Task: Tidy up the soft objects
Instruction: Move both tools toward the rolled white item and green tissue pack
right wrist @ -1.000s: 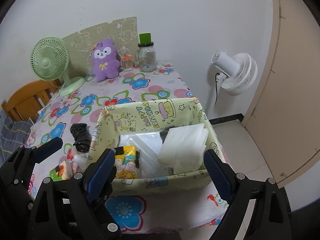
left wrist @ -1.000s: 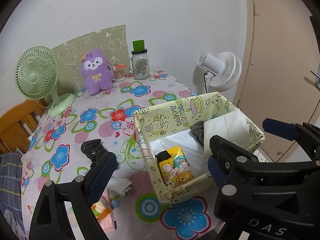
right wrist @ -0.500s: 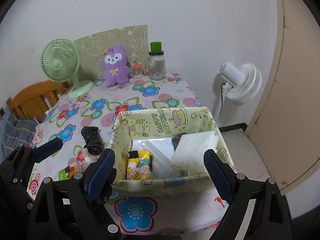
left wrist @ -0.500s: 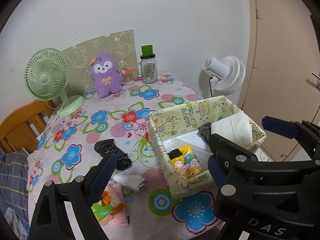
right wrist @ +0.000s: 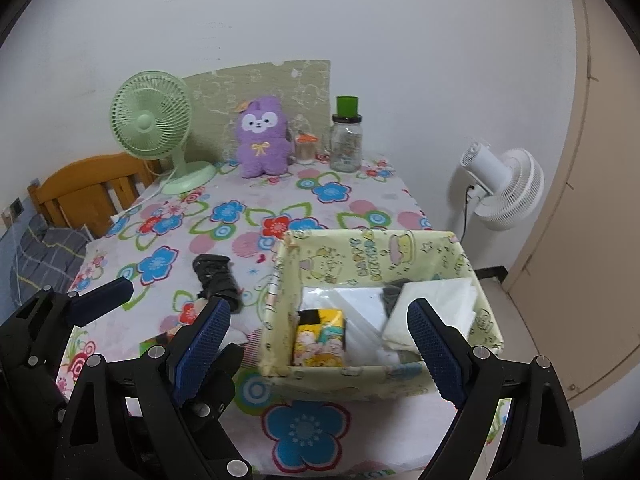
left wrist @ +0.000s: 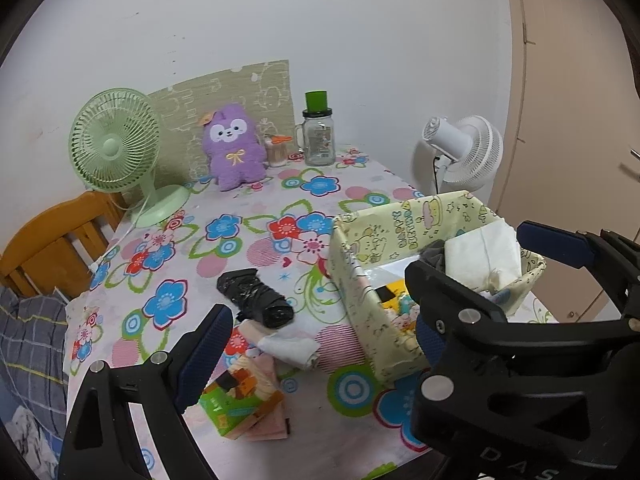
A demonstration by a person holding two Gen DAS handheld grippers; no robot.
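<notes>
Pink cloth [left wrist: 267, 364] half under green packet [left wrist: 234, 406]

Fuzzy plush toy [left wrist: 234, 152], glossy plastic roll [left wrist: 256, 298], cloth box [right wrist: 384, 256] w/ print.

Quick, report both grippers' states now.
Left gripper: open, holding nothing.
Right gripper: open, holding nothing.

Right gripper [right wrist: 318, 344] jaws wide, empty — yellow fabric bin [right wrist: 362, 250] beyond holds white tissue pack [right wrist: 436, 304]; black roll [right wrist: 214, 276] left of it.
</notes>
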